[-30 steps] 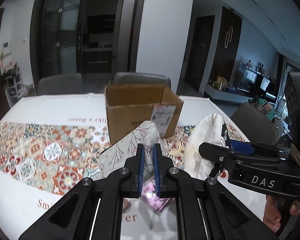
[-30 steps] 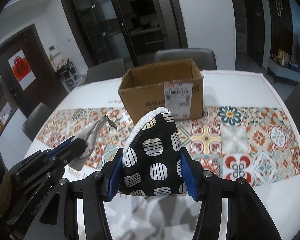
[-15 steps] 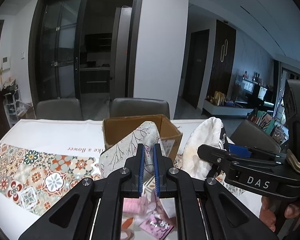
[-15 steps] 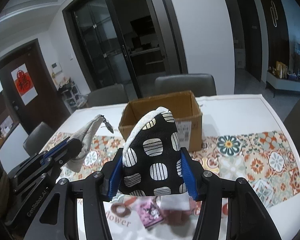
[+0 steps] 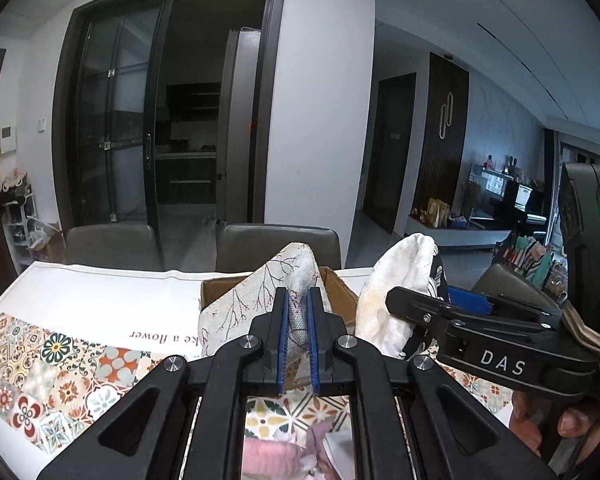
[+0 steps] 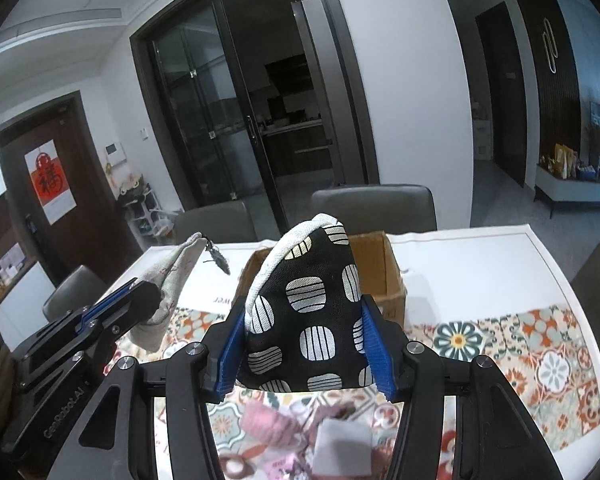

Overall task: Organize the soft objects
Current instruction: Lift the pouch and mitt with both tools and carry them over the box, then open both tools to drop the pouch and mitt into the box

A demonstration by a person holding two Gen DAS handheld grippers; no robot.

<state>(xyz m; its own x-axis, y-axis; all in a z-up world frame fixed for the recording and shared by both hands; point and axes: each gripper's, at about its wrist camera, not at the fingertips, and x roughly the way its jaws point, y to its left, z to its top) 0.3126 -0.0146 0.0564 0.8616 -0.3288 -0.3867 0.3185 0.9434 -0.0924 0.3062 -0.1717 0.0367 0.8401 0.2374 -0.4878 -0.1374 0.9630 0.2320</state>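
Observation:
My left gripper [image 5: 297,342] is shut on a beige pouch with a branch print [image 5: 256,300], held up in front of the open cardboard box [image 5: 340,300]. That pouch also shows in the right wrist view [image 6: 172,280]. My right gripper [image 6: 304,356] is shut on a black pouch with white striped dots [image 6: 312,312], held up in front of the box [image 6: 384,272]. In the left wrist view the right gripper [image 5: 460,320] holds this pouch with its white lining [image 5: 400,280] outward. Both pouches hang above the table.
The table [image 6: 480,256] has a white cloth with a patterned tile runner [image 6: 540,344]. Pink and white soft items [image 6: 276,428] lie below the grippers near the front edge. Grey chairs [image 5: 112,244] stand behind the table.
Both grippers have risen and tilted up with their pouches. The box now sits lower in view and is partly hidden behind the pouches.

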